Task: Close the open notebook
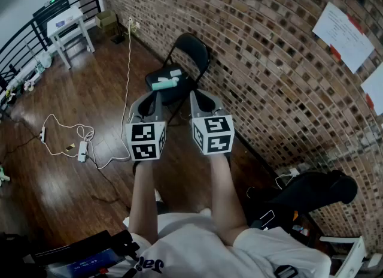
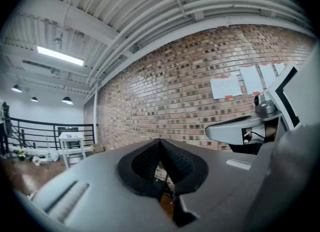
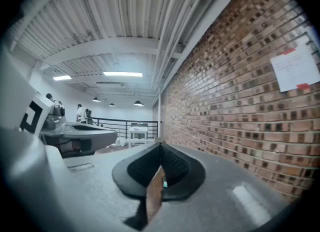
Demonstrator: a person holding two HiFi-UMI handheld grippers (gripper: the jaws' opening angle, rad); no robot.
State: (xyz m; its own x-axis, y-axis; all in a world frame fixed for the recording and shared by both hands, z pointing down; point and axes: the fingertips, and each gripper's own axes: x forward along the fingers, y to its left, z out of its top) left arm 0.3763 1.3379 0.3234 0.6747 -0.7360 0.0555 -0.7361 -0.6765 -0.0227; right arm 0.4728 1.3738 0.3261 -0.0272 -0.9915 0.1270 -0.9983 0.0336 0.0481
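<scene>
The notebook [image 1: 169,74] was probably the pale, flat thing on the seat of the black folding chair [image 1: 192,50], though it showed too small to be sure. The chair stood against the brick wall [image 1: 269,61] on the wooden floor [image 1: 90,97]. Short of the chair, the left gripper [image 1: 157,95] and right gripper [image 1: 195,94] were held side by side, level and apart from it. Each had its fingers pressed together at the tips, with nothing between them.

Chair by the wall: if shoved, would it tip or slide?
The chair looks thin-framed, so probably light. It would likely slide on the glossy wood floor. A high push might tip it, spilling the things on its seat.
</scene>
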